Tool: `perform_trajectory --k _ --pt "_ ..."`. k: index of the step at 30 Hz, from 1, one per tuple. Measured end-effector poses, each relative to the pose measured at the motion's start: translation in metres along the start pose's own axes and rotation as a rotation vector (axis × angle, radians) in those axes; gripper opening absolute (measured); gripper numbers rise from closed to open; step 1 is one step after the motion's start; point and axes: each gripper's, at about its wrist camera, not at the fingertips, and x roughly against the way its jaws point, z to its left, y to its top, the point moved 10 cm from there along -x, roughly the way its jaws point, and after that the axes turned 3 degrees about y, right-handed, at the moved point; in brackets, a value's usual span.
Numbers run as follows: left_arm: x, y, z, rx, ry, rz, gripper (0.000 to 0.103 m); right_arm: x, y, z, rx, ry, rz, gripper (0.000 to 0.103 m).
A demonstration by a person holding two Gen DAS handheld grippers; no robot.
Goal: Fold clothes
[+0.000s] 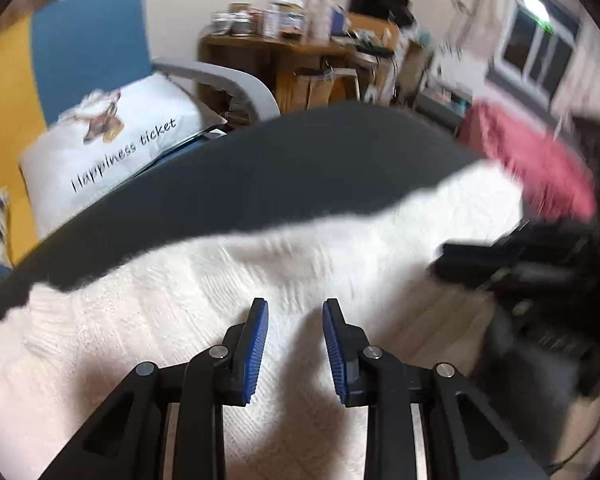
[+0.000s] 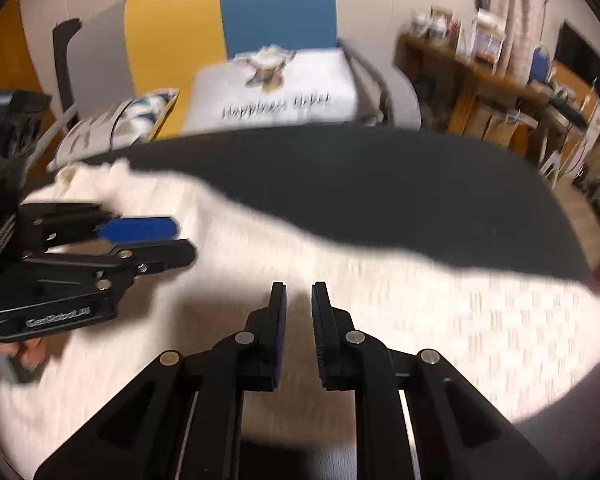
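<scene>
Both grippers hover with fingers spread, empty: left gripper [image 1: 295,312], right gripper [image 2: 299,294]. Beneath them a white knitted sweater [image 1: 228,280] lies on the dark table [image 1: 300,160]. Bare tabletop stretches beyond its wavy edge; a printed pillow [image 2: 276,92] sits farther back.

A white knitted garment [image 2: 340,300] lies spread on the dark grey worktop [image 2: 380,184]. The right claw [image 2: 299,300] hovers above the knit, its jaws a narrow gap apart, gripping nothing. The left claw [image 2: 180,238], blue-padded, reaches in from the left, also empty. Behind stands a white printed cushion [image 2: 276,92].
</scene>
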Motion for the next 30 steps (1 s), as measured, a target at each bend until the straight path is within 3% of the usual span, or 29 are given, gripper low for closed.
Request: perform_trajectory --k 5,7,11,14,21,26,30 --pt "0.000 0.001 0.003 0.064 0.022 0.018 0.029 0.009 -0.043 -0.017 -0.061 0.019 0.051 0.014" --pt "0.015 0.000 -0.001 0.075 0.024 0.015 0.029 0.012 -0.048 -0.019 -0.097 0.043 0.033 0.014" --pt "0.054 -0.024 -0.055 -0.061 -0.064 -0.032 0.029 0.029 -0.047 -0.022 -0.165 0.110 -0.005 0.014" --pt "0.066 -0.050 -0.086 -0.109 -0.092 -0.029 0.029 0.042 -0.044 -0.011 -0.095 0.119 -0.034 0.014" --pt "0.064 -0.092 -0.094 0.022 -0.146 0.010 0.028 0.016 -0.053 -0.018 -0.078 0.044 -0.001 0.014" --pt "0.070 -0.093 -0.096 0.030 -0.149 0.012 0.028 0.013 -0.054 -0.029 -0.104 0.044 -0.023 0.012" --pt "0.083 -0.095 -0.103 0.092 -0.165 -0.023 0.029 0.036 -0.056 -0.023 -0.092 0.050 -0.046 0.016"
